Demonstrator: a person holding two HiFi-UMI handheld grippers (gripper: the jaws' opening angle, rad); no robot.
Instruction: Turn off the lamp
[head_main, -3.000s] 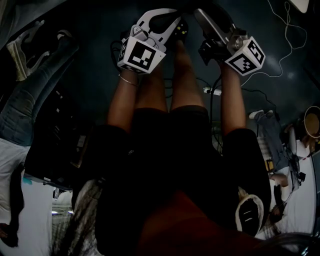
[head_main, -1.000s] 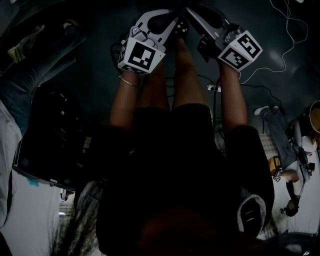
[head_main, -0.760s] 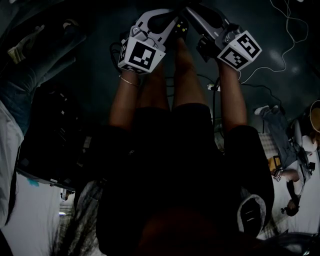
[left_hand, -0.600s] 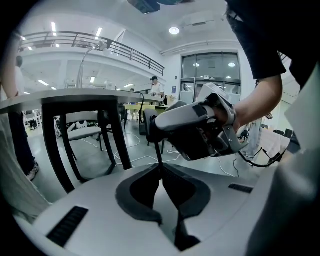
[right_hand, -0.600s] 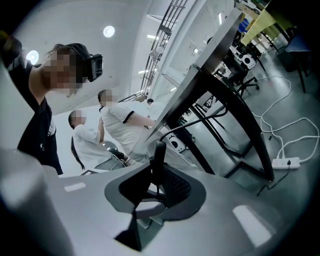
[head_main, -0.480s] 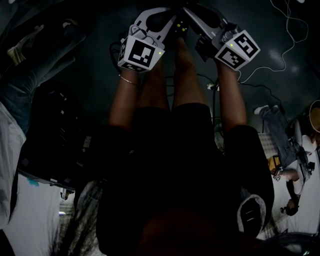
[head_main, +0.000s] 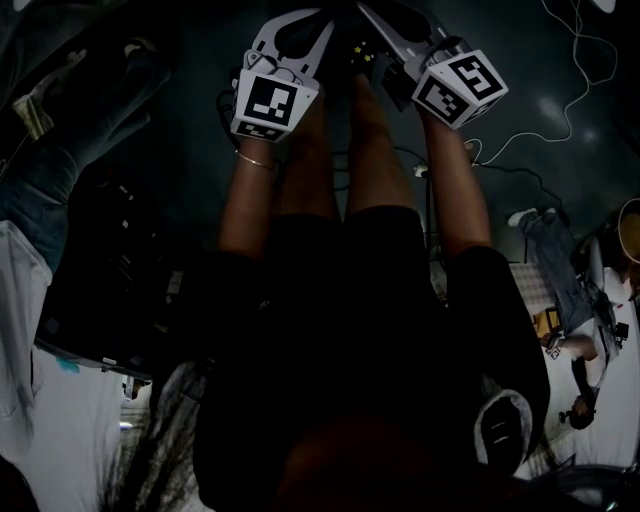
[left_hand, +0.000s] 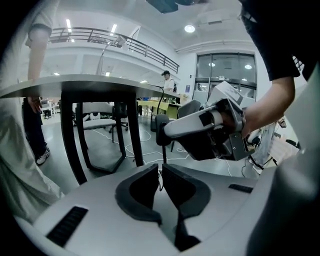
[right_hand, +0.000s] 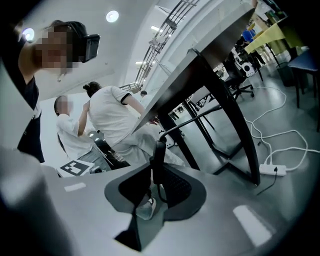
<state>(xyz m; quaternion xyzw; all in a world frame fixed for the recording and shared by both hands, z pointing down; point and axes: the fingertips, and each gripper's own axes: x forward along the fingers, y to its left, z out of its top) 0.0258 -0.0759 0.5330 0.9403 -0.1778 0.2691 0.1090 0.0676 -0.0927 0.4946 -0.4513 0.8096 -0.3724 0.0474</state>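
Our right gripper (right_hand: 157, 175) is clamped on the black switch (right_hand: 158, 155) of the cord (right_hand: 197, 119), which climbs from there toward the table (left_hand: 75, 82). Our left gripper (left_hand: 160, 175) has its jaws almost together, pinching the thin cord just below the switch. A thin-armed lamp (left_hand: 111, 44) appears to stand on the tabletop, well apart from both grippers.
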